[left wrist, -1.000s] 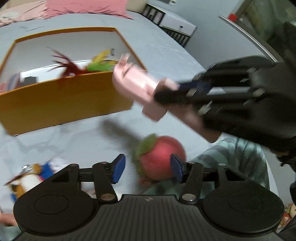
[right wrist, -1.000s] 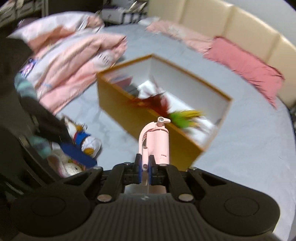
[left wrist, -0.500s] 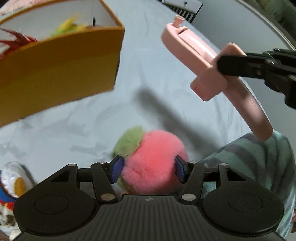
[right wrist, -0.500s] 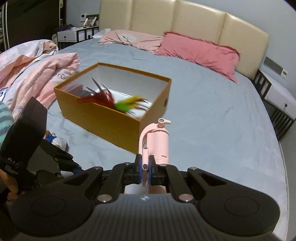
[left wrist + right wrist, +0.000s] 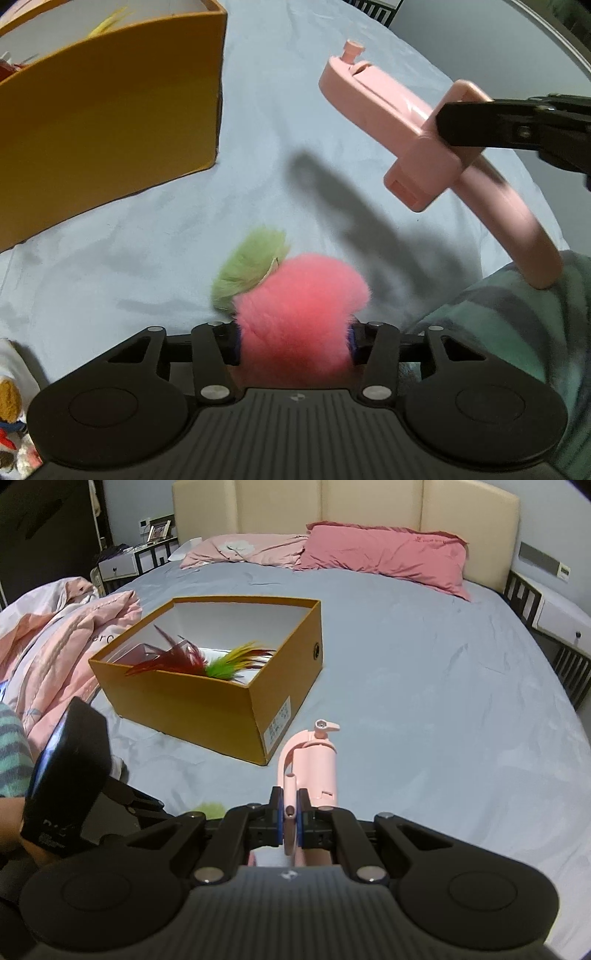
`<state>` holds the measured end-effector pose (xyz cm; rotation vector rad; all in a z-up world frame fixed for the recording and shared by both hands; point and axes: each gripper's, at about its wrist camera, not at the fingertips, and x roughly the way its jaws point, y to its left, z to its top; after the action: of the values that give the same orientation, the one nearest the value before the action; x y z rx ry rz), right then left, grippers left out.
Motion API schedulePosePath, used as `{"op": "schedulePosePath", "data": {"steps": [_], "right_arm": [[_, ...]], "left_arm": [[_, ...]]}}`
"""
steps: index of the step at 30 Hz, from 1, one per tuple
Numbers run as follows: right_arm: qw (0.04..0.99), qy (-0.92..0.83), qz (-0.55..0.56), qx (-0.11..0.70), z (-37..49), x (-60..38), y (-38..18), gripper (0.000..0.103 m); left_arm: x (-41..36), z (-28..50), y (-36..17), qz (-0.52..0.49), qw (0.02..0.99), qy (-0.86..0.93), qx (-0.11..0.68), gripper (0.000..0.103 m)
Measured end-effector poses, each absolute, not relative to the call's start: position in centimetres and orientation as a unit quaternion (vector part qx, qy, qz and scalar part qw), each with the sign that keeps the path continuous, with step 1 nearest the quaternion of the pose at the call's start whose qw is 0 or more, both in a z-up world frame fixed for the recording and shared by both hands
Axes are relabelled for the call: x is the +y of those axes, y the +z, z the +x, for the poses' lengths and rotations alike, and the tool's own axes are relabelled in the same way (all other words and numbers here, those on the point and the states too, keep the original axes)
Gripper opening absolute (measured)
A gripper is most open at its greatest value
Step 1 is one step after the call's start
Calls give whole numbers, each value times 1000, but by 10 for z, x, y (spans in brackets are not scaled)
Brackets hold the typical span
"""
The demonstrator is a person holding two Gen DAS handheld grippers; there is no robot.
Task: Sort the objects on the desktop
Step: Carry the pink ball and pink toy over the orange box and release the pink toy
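A fluffy pink plush fruit (image 5: 299,302) with a green leaf lies on the grey-blue bedsheet. My left gripper (image 5: 293,345) stands over it, jaws closing, and both blue pads press into its fur. My right gripper (image 5: 290,814) is shut on the thin curved handle of a pink plastic gadget (image 5: 319,771). In the left wrist view that pink gadget (image 5: 391,107) hangs in the air at the upper right, above the sheet. The open orange box (image 5: 207,709) holds red and green feathers (image 5: 207,661); its orange wall (image 5: 110,122) is at the upper left there.
A pink quilt (image 5: 55,635) is heaped left of the box. Pink pillows (image 5: 380,554) lie by the headboard and a nightstand (image 5: 557,616) stands at the right. A small plush toy (image 5: 11,406) lies at the lower left. A striped sleeve (image 5: 517,332) shows beside the fruit.
My left gripper dropped down over the plush fruit and its jaws narrowed onto it. My right gripper carried the pink gadget to the right, away from the box, and rolled.
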<state>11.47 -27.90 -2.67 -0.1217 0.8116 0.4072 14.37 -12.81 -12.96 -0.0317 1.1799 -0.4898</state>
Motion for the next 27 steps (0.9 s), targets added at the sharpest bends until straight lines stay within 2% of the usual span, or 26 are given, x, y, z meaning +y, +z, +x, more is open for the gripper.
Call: {"op": "schedulePosePath", "data": {"steps": [6,18,23,27], "right_arm": [[901,187,-14,391,124,-279,-14,6],[912,200,89,346,176,-237,63,6],[919,199,84,331,216,-196,87,6],[913,166,70,365,263,-165,72,6]], "left_arm": [[-111,133,-106,-39,821,-225,523,52],[-6,124,9,-135,883,-203,402,52],[33,143,34,-138,904,-177,363,52],[53,174,44,-142,914,-147,352,52]]}}
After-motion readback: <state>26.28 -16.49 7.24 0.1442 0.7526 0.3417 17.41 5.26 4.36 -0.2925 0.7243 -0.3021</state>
